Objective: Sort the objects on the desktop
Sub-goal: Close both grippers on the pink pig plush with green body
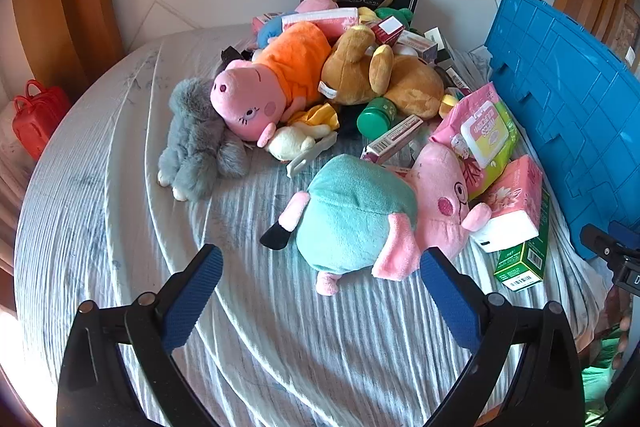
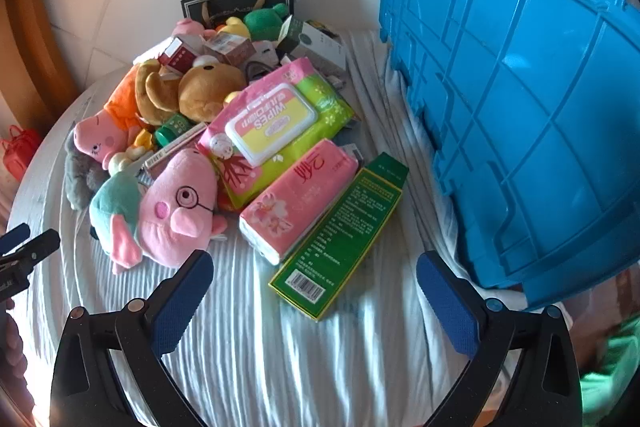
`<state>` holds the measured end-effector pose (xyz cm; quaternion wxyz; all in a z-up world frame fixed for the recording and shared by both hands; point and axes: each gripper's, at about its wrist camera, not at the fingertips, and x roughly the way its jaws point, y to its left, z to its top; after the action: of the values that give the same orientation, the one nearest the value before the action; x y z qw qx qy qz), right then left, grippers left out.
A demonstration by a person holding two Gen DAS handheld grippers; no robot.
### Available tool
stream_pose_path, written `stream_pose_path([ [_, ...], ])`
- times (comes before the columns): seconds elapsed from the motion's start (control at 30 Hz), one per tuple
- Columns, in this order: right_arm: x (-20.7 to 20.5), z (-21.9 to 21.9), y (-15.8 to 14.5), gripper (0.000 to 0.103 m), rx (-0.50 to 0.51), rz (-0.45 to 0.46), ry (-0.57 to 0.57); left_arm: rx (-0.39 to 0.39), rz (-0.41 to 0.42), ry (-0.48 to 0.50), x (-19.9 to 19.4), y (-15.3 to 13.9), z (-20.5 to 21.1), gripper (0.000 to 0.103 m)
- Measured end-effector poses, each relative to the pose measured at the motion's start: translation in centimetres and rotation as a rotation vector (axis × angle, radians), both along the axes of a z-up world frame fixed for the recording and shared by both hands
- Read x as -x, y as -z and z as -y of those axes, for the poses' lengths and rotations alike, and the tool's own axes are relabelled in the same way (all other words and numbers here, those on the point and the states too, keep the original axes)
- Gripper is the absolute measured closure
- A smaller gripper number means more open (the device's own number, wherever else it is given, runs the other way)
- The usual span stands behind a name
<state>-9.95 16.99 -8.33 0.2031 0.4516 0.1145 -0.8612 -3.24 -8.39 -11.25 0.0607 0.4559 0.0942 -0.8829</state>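
White ribbed cloth covers the desk [image 1: 100, 187], where sorting looks unstarted: one unsorted heap of plush toys, boxes and packets [image 1: 340, 99] lies beyond both grippers' fingers. Left gripper [image 1: 320, 287] and right gripper [image 2: 316, 291] hang spread apart, empty. Big blue plastic crate [image 2: 520, 107] stands right of the right fingers.

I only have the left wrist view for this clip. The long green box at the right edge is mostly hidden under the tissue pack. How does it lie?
Observer: The green box lies flat on the sheet, barcode end nearest the right gripper, tissue pack beside it.
Operator: Is that gripper holding anything?
Observer: No, its jaws stand open over bare sheet.
Operator: What's printed on the wipes pack?
Observer: The lid of the wipes pack reads WIPES.
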Motion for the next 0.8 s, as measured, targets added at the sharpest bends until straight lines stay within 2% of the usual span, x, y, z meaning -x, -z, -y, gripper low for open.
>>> stream_pose_path([
  [0.2, 1.6, 1.0, 1.4, 0.0, 0.013, 0.065, -0.034, 0.045, 0.029, 0.021, 2.0, 1.3, -0.6, 0.003],
  [0.37, 2.3, 4.6, 1.8, 0.0, 0.067, 0.12, -0.165, 0.093, 0.066, 0.072, 4.0, 2.6, -0.9, 0.003],
  [0.5, 2.7, 8.4, 1.8, 0.0, 0.131, 0.153, -0.273, 0.102, 0.102, 0.129, 5.8, 3.9, -1.1, 0.003],
  [0.6, 3.5, 11.5, 3.5, 0.0, 0.115, 0.223, -0.314, 0.128, 0.137, 0.169, 7.0, 5.1, -1.4, 0.003],
  [0.8, 4.7, 15.5, 7.9, 0.0, 0.053, 0.35, -0.359, 0.085, 0.148, 0.224, 8.6, 6.5, -1.0, 0.0],
])
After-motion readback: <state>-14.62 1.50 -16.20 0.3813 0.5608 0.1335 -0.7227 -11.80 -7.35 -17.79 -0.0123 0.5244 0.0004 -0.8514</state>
